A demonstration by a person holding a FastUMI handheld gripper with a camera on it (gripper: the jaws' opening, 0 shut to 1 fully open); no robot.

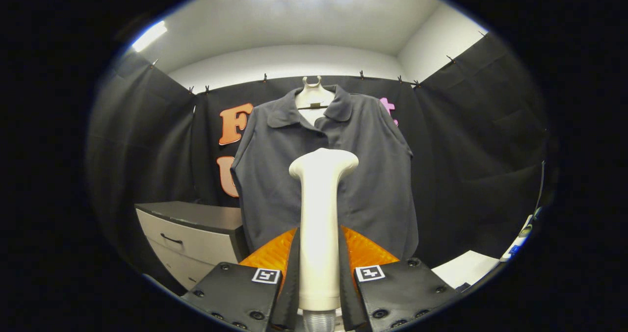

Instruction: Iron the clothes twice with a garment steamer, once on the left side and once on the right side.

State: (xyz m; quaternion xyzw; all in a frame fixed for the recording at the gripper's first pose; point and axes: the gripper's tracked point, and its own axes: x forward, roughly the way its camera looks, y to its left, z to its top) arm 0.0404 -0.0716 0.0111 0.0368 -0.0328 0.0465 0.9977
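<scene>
The gripper (319, 273) clamps both fingers on the handle of a cream steamer (320, 214), held upright with its head pointing away toward a dark polo shirt (363, 175). No brand name is readable on either. The shirt hangs beyond the fingers on a white hanger (312, 96) against the black wall. A drawer cabinet (196, 239) stands beside it.
</scene>
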